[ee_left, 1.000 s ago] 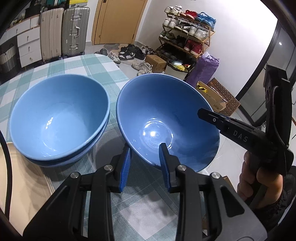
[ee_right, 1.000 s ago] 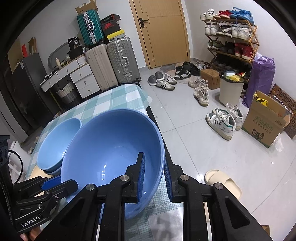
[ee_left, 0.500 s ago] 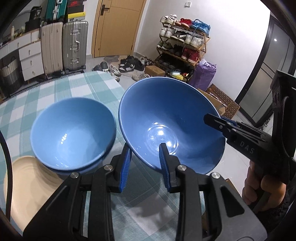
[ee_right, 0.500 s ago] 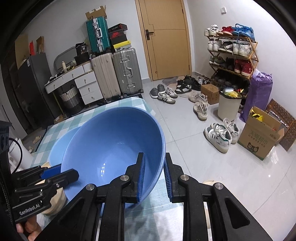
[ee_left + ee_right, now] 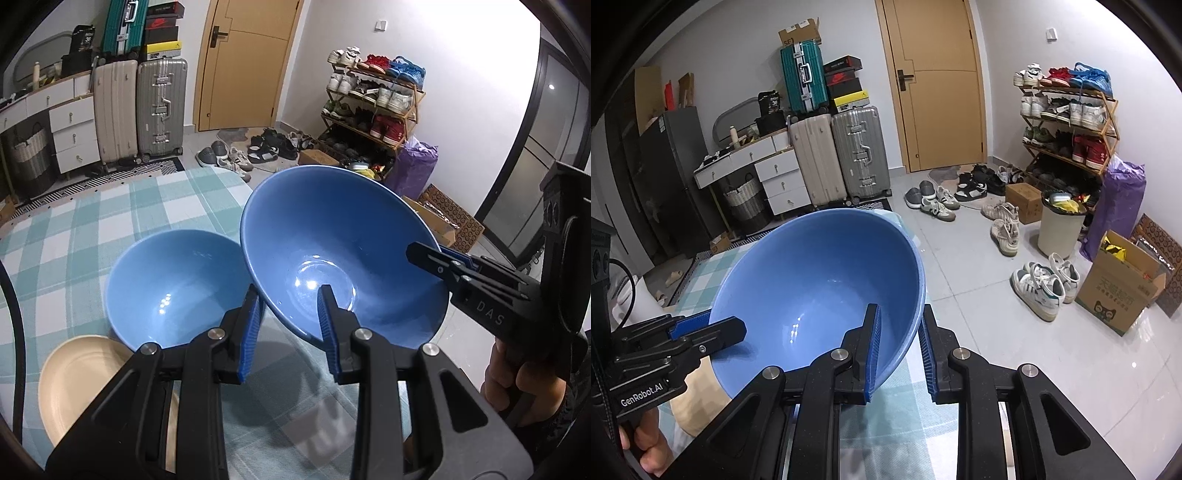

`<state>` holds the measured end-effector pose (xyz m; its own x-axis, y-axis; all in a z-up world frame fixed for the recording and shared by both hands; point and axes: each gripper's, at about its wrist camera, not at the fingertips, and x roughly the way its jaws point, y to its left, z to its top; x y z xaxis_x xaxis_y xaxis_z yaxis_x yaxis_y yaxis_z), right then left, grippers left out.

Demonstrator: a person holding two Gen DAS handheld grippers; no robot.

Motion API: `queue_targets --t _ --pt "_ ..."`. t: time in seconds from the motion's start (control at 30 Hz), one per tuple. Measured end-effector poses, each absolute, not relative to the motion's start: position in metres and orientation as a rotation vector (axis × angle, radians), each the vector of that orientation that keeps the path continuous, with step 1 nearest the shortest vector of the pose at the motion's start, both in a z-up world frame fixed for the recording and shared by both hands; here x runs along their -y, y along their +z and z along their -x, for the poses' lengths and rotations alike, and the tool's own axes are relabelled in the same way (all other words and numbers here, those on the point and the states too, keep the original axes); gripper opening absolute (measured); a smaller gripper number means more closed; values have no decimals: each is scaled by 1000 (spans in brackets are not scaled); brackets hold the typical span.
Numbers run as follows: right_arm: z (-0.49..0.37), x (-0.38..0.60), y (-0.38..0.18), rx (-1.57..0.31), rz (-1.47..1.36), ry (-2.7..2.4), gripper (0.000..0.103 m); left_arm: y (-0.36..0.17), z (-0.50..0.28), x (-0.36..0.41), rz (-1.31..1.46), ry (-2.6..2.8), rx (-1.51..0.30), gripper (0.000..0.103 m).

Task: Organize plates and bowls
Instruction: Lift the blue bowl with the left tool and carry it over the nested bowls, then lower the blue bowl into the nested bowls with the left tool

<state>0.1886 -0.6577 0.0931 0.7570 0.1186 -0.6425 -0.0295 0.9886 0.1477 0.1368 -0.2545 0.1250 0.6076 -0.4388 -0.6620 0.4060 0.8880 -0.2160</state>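
A large glossy blue ceramic bowl hangs tilted in the air, its near rim pinched from two sides. Beside it and lower, a second glossy blue bowl sits upright on the checked counter, possibly nested on another. A flat beige round plate lies just beside that bowl.
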Motion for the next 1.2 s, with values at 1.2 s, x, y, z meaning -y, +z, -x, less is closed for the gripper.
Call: queue_targets --t 1.2 --pt "-258 563 86 -743 -83 222 23 129 -195 153 102 -333 -786 27"
